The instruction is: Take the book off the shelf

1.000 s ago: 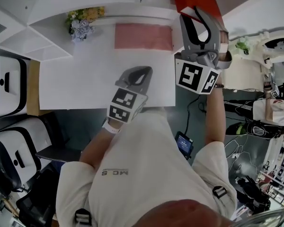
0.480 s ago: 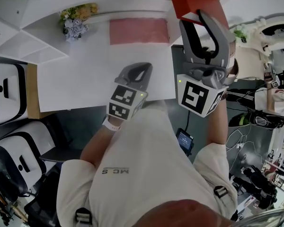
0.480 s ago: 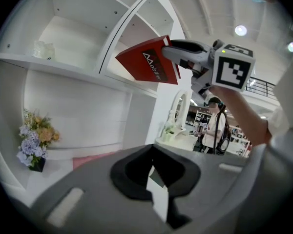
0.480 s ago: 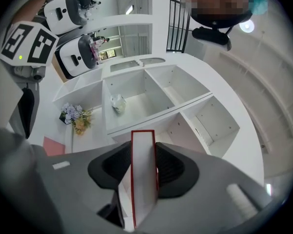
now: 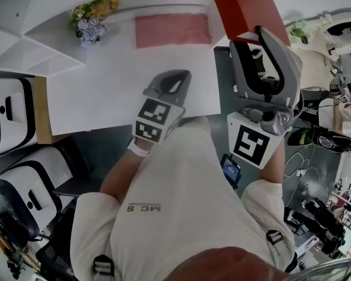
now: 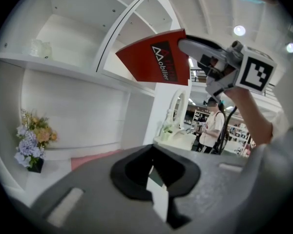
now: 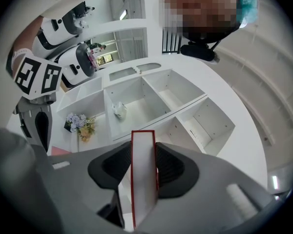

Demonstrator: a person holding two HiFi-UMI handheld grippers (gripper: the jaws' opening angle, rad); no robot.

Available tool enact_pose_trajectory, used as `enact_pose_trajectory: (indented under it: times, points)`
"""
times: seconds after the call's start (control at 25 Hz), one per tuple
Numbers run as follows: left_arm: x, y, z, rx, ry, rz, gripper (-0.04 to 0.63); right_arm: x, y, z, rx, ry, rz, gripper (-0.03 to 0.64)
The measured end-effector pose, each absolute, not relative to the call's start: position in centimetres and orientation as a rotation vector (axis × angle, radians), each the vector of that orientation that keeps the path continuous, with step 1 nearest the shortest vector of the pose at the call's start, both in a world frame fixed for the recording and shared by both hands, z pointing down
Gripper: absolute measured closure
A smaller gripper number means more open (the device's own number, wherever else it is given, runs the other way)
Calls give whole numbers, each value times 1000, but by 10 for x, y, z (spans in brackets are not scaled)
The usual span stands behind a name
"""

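A red book with a white page edge (image 5: 241, 6) is up in the air, clamped between the pads of my right gripper (image 5: 250, 37), above the right edge of the white table (image 5: 105, 92). The right gripper view shows the book (image 7: 144, 174) edge-on between the jaws of the right gripper (image 7: 144, 165), with the white shelf unit (image 7: 151, 101) behind it. From the left gripper view, the book (image 6: 158, 57) appears in front of the shelves (image 6: 88, 43). My left gripper (image 5: 174, 78) hovers over the table's near edge, shut and holding nothing.
A pink mat (image 5: 171, 29) lies at the table's far side. A small pot of flowers (image 5: 92, 19) stands at the back left. White machines (image 5: 11, 110) line the left. A person (image 6: 212, 128) stands far off on the right.
My right gripper has drawn the red book back toward me and to the right, away from the shelf. The left gripper has hardly moved.
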State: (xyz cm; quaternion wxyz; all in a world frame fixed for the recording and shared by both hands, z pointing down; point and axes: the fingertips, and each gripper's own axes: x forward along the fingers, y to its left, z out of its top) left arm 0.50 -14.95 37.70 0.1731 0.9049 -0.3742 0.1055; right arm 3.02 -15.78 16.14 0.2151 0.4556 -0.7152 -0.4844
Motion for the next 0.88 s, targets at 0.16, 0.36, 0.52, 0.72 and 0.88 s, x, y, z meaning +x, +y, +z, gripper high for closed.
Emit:
enact_pose_trajectory:
  times: [0.16, 0.36, 0.52, 0.72, 0.88]
  points:
    - [2, -151, 378, 2570, -1056, 306, 594, 32, -142, 161, 1235, -2001, -1338, 468]
    - [4, -154, 377, 2574, -1046, 302, 594, 37, -125, 161, 1193, -2019, -1326, 468]
    - [8, -153, 377, 2584, -1035, 301, 594, 40, -118, 162, 1199, -2020, -1322, 467]
    - [14, -148, 377, 2594, -1018, 308, 594, 47, -114, 160, 1228, -2023, -1314, 467]
    - [18, -145, 377, 2596, -1009, 315, 594, 50, -109, 161, 1232, -2029, -1311, 467]
